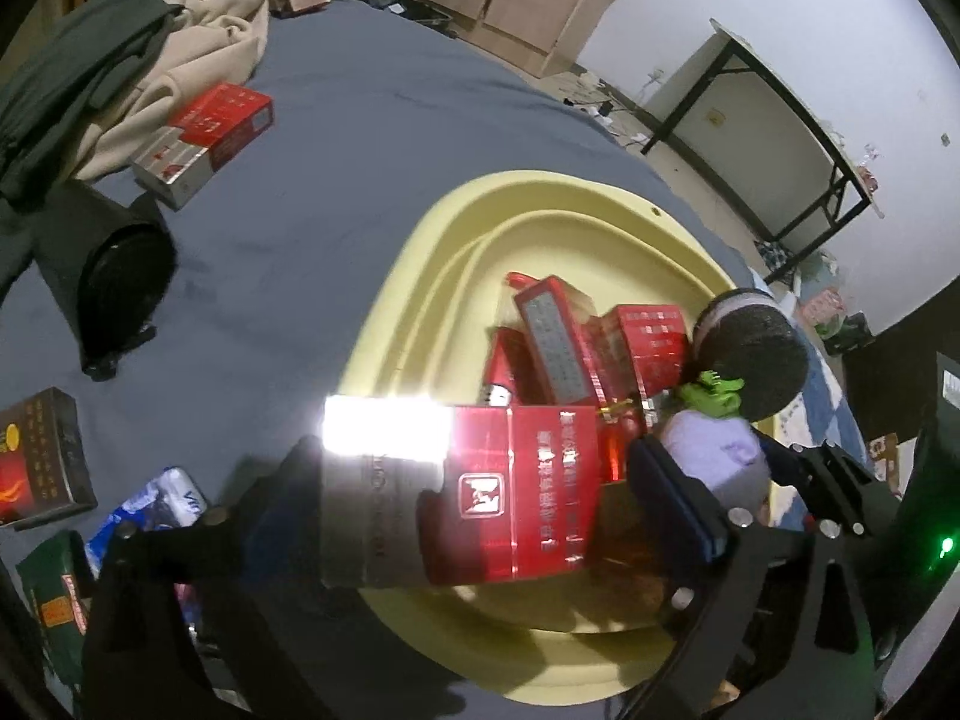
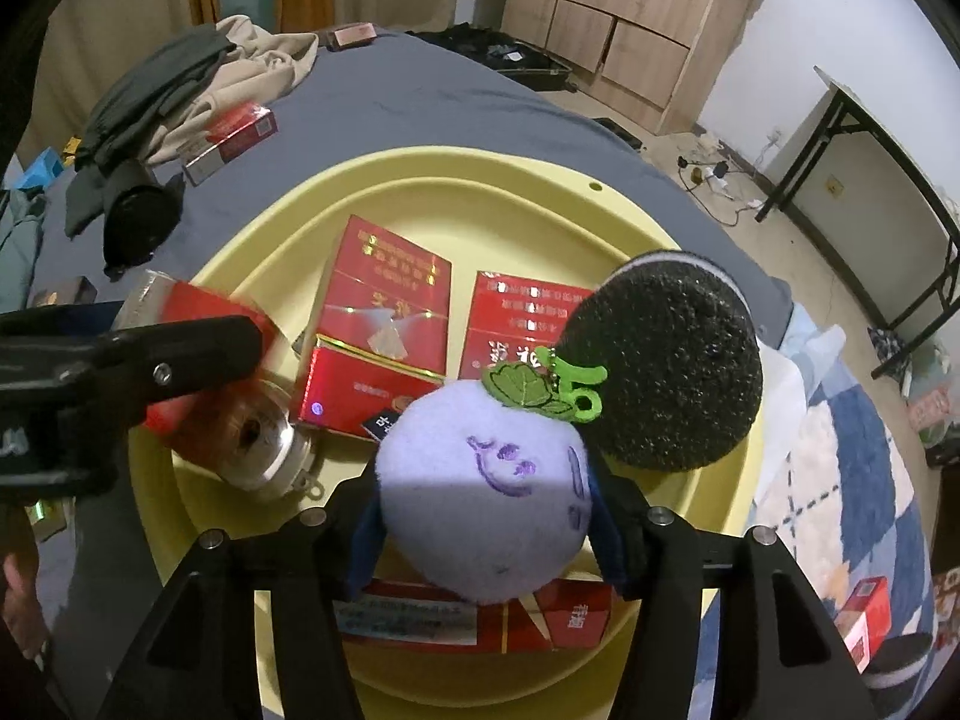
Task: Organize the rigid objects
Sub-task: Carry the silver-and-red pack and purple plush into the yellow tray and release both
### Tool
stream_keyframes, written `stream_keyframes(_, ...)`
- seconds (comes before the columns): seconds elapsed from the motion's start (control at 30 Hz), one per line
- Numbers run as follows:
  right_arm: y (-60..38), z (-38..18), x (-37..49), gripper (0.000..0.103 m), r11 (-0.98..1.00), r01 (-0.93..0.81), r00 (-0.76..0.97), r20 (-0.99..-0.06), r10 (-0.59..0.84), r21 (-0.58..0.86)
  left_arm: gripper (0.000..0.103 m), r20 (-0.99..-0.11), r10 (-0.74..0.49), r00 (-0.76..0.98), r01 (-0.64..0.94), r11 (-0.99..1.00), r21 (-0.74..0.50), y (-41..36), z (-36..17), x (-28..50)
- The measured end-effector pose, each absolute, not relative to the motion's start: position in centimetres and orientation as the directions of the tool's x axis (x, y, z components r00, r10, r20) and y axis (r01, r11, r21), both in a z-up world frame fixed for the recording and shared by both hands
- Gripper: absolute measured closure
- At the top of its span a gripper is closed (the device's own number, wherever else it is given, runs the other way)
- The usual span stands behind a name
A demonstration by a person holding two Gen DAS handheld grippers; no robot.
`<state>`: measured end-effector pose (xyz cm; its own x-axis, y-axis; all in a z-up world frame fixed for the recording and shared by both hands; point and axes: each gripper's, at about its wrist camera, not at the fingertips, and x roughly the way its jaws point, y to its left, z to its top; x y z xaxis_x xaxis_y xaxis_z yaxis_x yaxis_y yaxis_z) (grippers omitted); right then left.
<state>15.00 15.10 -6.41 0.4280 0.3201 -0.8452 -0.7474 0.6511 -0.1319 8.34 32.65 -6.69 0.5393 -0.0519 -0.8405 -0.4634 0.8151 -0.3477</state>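
Basin (image 2: 420, 171): already holds several red boxes (image 2: 384, 300) and a black sponge ball (image 2: 672, 372).
Left gripper (image 1: 462, 492): jaws wide around red carton (image 1: 528, 480) over near rim; grip unclear.
Right gripper (image 2: 486, 528): pads against purple plush ball (image 2: 486, 480), above basin.
Left: boxes far left (image 1: 204, 138) on bed.

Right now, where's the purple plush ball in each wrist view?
Left wrist: purple plush ball at right of centre, just past the left gripper's right finger, over the yellow basin.
Right wrist: purple plush ball at lower centre, between the right gripper's fingers.
Shared landmark: black sponge disc beside its green leaf.
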Motion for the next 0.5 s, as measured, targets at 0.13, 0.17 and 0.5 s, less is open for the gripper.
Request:
stream_keyframes(0.13,14.1,-5.3,14.0,0.018,0.651,-0.744,0.468,-0.815,0.343,-0.153,0.001,-0.806,-0.076,0.587,-0.458,0.789,-0.408,32.7,-4.7,8.3)
stream_keyframes(0.17,13.6,-4.9,13.6,0.014,0.658,-0.739,0.475,-0.805,0.354,-0.147,0.000,-0.799,-0.068,0.598,-0.454,0.792,-0.407,32.6,-3.8,8.3)
stream_keyframes(0.5,2.4,1.1,9.8,0.000,0.768,-0.641,0.550,-0.695,0.464,0.006,0.000,-0.726,-0.075,0.684,-0.261,0.903,-0.340,23.6,4.4,7.2)
